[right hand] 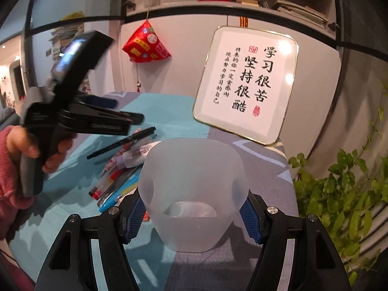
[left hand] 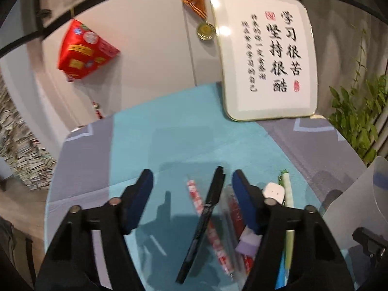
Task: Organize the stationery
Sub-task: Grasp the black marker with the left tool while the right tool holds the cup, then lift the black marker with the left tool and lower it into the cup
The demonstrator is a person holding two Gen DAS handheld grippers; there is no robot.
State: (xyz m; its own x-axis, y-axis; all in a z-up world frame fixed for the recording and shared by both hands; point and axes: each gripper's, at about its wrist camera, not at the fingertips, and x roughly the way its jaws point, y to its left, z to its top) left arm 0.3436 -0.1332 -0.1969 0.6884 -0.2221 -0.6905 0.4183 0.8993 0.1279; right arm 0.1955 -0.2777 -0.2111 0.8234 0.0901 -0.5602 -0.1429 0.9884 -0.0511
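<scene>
— What's on your left?
— My left gripper has its fingers apart over the black pen on the table, not pressing it.
— And right?
— My right gripper fingers are clamped on the frosted cup, beside the pens.

My left gripper is black plastic: two angled arms with triangular cut-outs, silver screws at the joints, and blue pads on the fingers. My right gripper is built alike, its blue pads ribbed. At nine o'clock in the right wrist view, my hand shows from a fuzzy pink sleeve.
</scene>
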